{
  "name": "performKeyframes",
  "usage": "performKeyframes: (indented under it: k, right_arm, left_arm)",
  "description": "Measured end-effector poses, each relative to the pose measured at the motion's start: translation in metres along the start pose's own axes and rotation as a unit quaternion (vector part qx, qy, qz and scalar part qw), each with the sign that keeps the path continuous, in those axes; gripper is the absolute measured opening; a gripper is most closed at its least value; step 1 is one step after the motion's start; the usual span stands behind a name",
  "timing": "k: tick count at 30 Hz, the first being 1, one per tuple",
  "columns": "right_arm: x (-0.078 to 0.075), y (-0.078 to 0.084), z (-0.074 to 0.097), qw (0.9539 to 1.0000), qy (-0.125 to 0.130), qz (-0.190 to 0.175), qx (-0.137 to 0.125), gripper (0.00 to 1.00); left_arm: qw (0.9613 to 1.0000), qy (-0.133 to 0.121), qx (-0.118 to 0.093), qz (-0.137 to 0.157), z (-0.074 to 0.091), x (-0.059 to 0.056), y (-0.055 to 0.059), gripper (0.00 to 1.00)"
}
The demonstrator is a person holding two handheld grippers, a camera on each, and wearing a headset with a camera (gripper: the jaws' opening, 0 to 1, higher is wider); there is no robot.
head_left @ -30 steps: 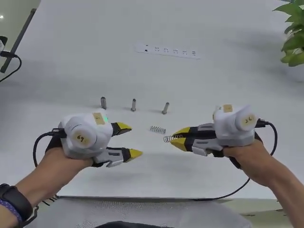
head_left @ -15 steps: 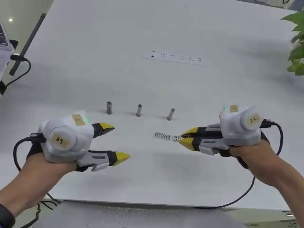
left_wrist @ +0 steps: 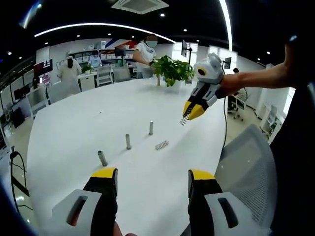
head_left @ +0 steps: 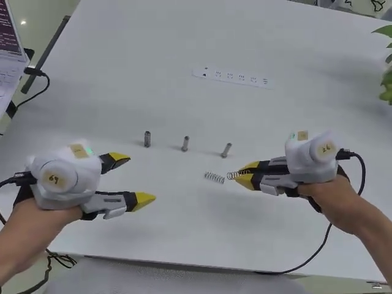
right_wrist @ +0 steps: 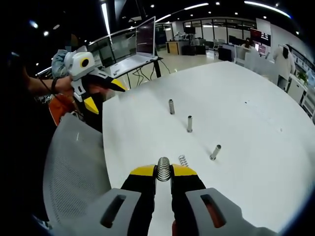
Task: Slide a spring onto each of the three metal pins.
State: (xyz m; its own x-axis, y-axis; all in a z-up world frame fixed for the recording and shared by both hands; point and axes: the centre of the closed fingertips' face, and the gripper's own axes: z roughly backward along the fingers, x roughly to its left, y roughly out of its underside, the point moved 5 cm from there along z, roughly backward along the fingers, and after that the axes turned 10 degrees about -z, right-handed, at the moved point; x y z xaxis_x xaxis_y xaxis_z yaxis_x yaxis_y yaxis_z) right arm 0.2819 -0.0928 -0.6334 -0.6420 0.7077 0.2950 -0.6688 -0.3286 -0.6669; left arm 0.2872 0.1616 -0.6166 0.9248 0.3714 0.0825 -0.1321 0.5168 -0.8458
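My right claw [head_left: 244, 175] clamped on spring [head_left: 233, 176], held above table [head_left: 275, 49] near rightmost pin [head_left: 226, 150]. My left claw [head_left: 136, 179] wide apart, empty. Second spring [head_left: 214, 177] lies loose near same pin.

White surface [head_left: 122, 73], matte. Three metal pins stand upright in a row: left pin [head_left: 147, 139], apparently sheathed in a coil; middle pin [head_left: 185, 143]; right pin [head_left: 226, 149]. One loose spring [head_left: 214, 177] lies flat near the right pin. A power strip [head_left: 234, 77] lies well behind the row.

White grippers [head_left: 135, 179] [head_left: 246, 174], yellow-tipped black fingers [head_left: 142, 198]
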Motion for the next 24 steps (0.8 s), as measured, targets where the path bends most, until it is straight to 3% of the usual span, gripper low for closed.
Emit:
performKeyframes:
  k: [24]
  right_arm:
    - [-0.011,-0.027,-0.025,0.9994,-0.005,0.019,0.028,0.09]
  left_arm:
    - [0.9992,-0.035,-0.002,0.02,0.026,0.017,0.01,0.53]
